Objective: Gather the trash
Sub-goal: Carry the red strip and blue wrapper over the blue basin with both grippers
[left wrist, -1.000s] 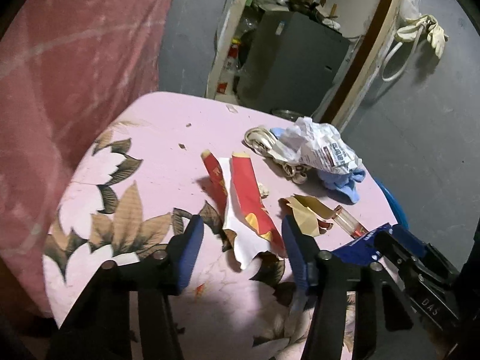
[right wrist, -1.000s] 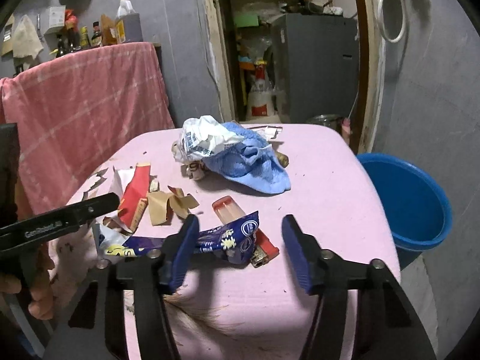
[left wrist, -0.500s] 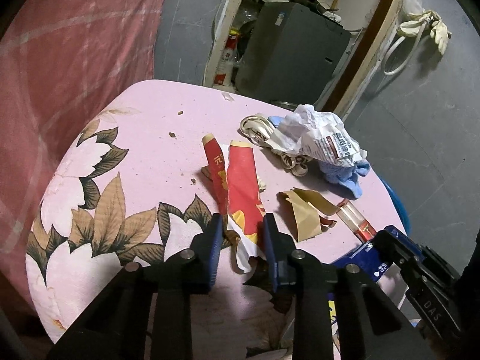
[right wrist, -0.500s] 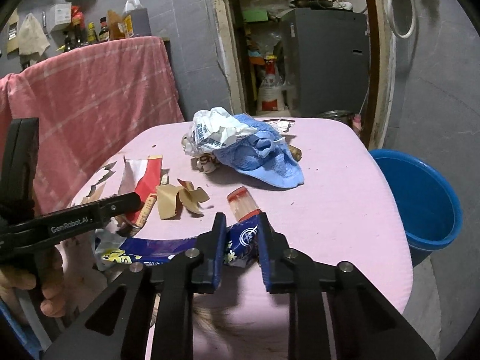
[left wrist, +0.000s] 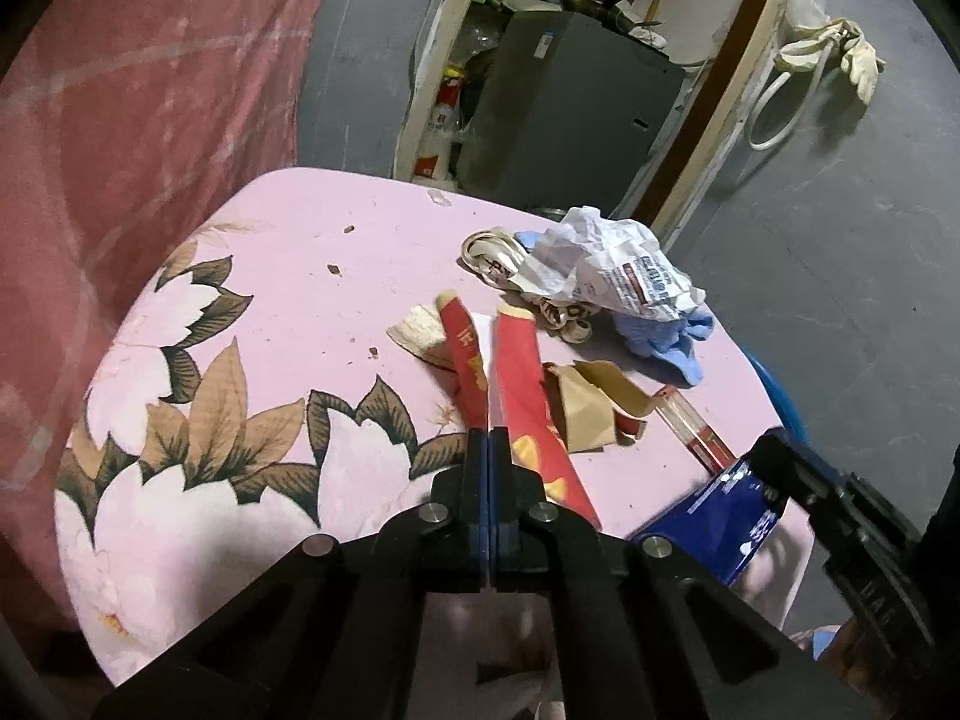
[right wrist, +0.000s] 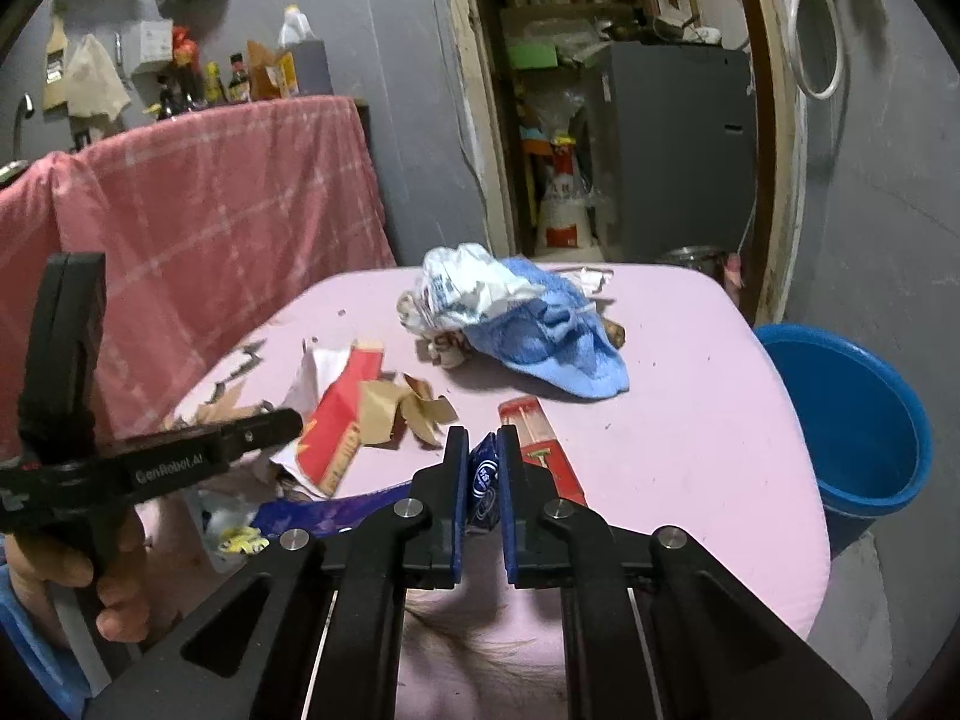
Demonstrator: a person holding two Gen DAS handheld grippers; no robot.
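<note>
On the pink floral tablecloth (left wrist: 300, 312) lies a torn red and white wrapper (left wrist: 522, 378). My left gripper (left wrist: 487, 435) is closing shut on its near edge, the jaws pressed together with the paper pinched between them. In the right wrist view, my right gripper (right wrist: 483, 433) is closing on a dark blue snack wrapper (right wrist: 483, 477), which is squeezed between the pads and trails off to the left. The same blue wrapper (left wrist: 726, 504) shows at the lower right of the left wrist view, under the right gripper (left wrist: 774, 456).
Further back lie brown paper scraps (left wrist: 582, 402), a red and clear packet (right wrist: 540, 450), a crumpled white bag (left wrist: 606, 267) and a blue cloth (right wrist: 552, 342). A blue bucket (right wrist: 852, 426) stands on the floor to the table's right. A pink towel (right wrist: 210, 210) hangs behind on the left.
Both grippers went from wide open to shut. The left closed on the red wrapper's edge, the right on the blue wrapper. Neither hand shifted much.
</note>
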